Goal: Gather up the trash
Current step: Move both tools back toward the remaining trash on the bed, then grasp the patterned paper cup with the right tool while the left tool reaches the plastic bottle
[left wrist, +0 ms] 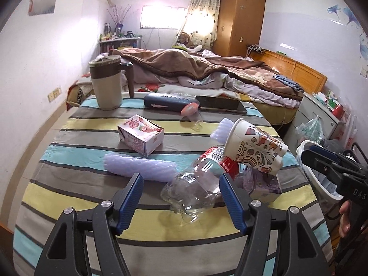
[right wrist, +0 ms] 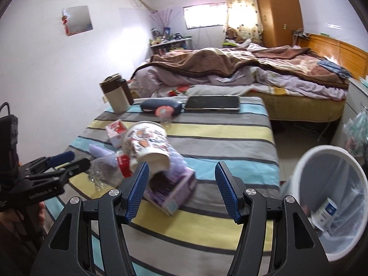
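Left wrist: two cartons (left wrist: pixel 141 134), one bottle (left wrist: pixel 195 181)

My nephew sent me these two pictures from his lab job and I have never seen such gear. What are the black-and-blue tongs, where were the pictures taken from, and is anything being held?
There is no machine here: a person holds one hand-held gripper in each hand, each with a camera looking along its two blue fingers. One picture is from the left hand-held gripper, the other from the right hand-held gripper.

On the striped table lie trash items: a clear plastic bottle, a printed paper cup, a red carton, a purple box and foam wrap. A jug and tablet stand farther back. A white bin waits at the right.

Nothing is held. Both grippers are open; the bottle lies between the left one's fingers, ungripped.
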Available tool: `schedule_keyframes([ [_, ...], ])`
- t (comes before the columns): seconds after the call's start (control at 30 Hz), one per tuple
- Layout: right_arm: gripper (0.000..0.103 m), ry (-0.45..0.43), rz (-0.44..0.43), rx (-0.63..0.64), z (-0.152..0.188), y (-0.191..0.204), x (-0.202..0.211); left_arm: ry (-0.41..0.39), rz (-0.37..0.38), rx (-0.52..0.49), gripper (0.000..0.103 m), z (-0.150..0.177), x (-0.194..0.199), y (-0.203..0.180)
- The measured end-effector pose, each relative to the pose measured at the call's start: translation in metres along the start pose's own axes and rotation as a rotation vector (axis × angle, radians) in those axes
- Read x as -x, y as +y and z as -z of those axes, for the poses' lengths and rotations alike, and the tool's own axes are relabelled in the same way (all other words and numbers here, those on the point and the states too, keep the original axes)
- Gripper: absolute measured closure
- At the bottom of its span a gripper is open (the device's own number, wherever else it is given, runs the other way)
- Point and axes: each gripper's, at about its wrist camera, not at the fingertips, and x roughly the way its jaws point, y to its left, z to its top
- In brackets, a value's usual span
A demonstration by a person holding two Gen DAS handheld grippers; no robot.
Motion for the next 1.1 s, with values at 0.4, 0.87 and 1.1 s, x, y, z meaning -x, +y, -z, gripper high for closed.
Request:
schedule_keyframes([
  [0.4, 0.041, 0.06, -0.075, 0.061, -0.014, 0.021, -0.029, 0.035, 0.052, -0.05, 0.034, -0.003, -0.023, 0.005],
  [0.87, 0.051, 0.103, -0.118, 0.023, -0.012, 0.016, -0.043, 0.102, 0.095, -0.169, 0.031, -0.003, -0.048, -0.01],
  [1.1, 0.052, 0.093, -0.126, 0.028, -0.011, 0.016, -0.042, 0.113, 0.122, -0.193, 0.031, -0.003, -0.053, -0.016],
])
